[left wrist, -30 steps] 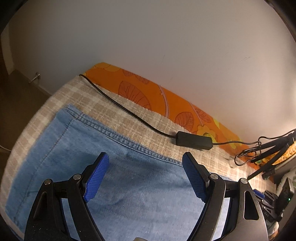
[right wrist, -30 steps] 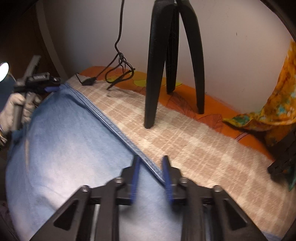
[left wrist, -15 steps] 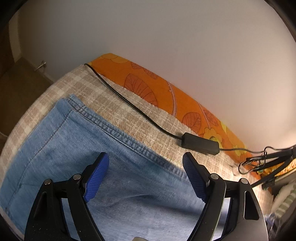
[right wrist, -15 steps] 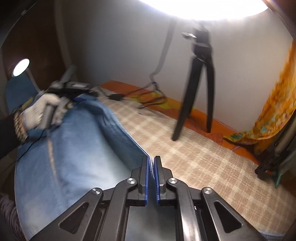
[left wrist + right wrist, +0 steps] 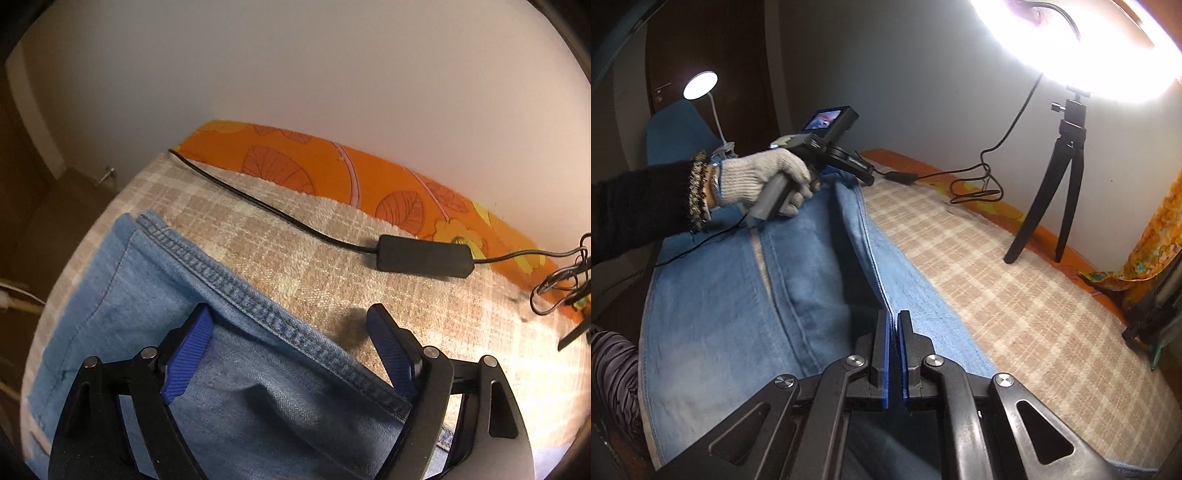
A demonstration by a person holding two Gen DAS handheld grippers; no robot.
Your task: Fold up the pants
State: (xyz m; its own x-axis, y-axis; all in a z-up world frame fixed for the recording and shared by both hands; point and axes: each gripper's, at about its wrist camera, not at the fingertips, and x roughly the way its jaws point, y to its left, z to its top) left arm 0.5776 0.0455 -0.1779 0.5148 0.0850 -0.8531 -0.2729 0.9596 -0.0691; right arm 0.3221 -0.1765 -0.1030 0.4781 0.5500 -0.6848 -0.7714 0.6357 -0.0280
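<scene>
On the beige checked blanket [image 5: 1015,295], which covers an orange leaf-patterned sheet [image 5: 332,166], the light-blue denim pants [image 5: 738,295] lie spread out, their stitched edge running diagonally through the left wrist view. At the near edge, the right gripper [image 5: 894,332] has its blue fingers clenched on that seam, lifting a ridge of denim. Farther along, a white-gloved left hand [image 5: 761,181] holds the left gripper [image 5: 291,347], its fingers wide, closing slightly, straddling the seam without pressing it; a black cable [image 5: 258,203] and adapter box [image 5: 424,256] lie beyond.

Home bedroom, checked blanket [image 5: 1015,295] over orange floral sheet [image 5: 332,166], ring light on tripod [image 5: 1060,177]
</scene>
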